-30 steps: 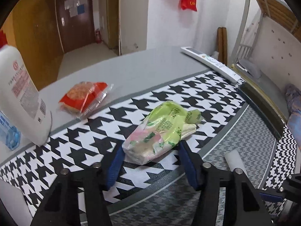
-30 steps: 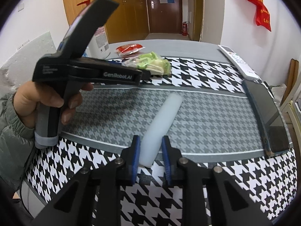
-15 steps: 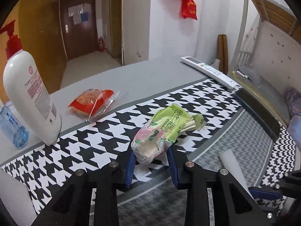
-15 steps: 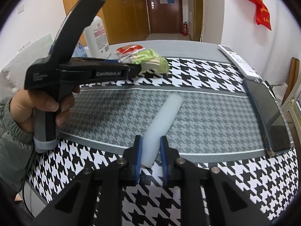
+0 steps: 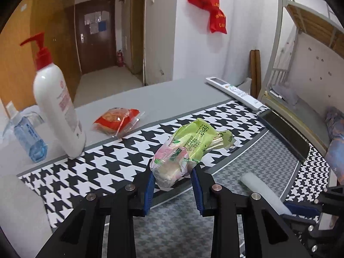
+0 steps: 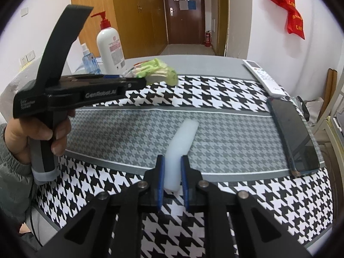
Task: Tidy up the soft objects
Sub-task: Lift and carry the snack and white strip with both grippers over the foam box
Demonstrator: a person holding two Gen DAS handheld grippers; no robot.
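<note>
We've got the left gripper (image 5: 172, 182) jaws clamped on the green snack bag (image 5: 189, 148), lifted off the worktop (image 6: 215, 129). Right gripper (image 6: 172, 178) jaws pinch the white foam roll's (image 6: 182, 142) near end; both angle downward.

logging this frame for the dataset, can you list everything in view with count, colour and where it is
green and pink plastic snack bag: 1, green/pink, pinched at its near end between the left gripper's pads, lifted over the mat
white soft foam cylinder: 1, white, near end squeezed between the right gripper's pads, bent
red plastic snack packet: 1, red/orange, on the grey table behind the mat
white pump bottle with red pump: 1, far left, upright
small clear blue bottle: 1, left of the pump bottle
white remote control: 1, far right edge
black phone: 1, right side
houndstooth fabric mat: 1, black/white/grey, covering the table
red bags: on the wall; count unclear
left gripper: black, blue pads
right gripper: black, blue pads
hand: holding the left gripper's handle
</note>
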